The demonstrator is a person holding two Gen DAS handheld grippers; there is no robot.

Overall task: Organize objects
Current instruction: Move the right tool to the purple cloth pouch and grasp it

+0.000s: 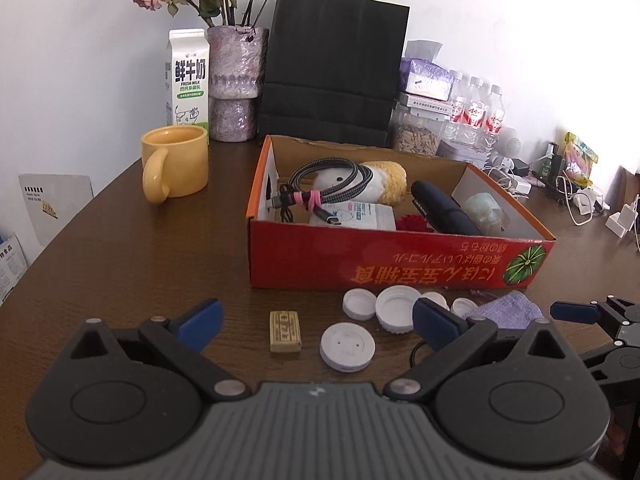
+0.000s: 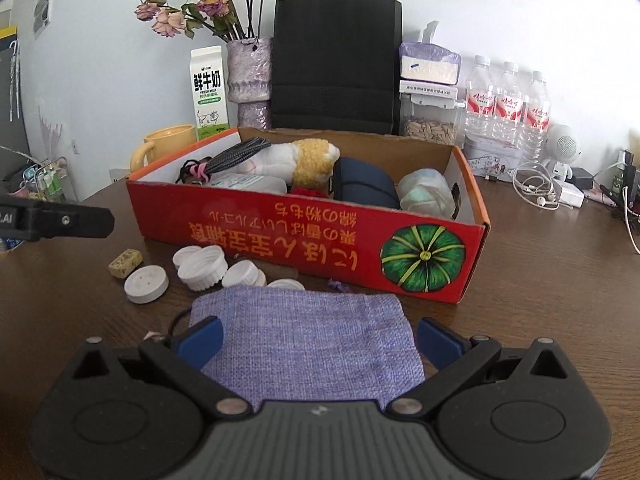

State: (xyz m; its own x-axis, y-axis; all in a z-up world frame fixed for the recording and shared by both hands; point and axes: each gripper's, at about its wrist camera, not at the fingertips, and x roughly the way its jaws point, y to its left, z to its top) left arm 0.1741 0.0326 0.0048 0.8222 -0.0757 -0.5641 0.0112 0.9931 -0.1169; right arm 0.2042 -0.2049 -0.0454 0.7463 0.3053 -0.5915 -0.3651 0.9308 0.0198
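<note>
While loose items lie before box, both grippers are held open, empty: left gripper near flat cap, right gripper over cloth. Closing on cloth is judged next.

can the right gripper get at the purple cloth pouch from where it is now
Probably yes. The right gripper is open, its blue fingers to either side of the purple cloth pouch, which lies flat on the table in front of the red box. Nothing sits between them.
</note>
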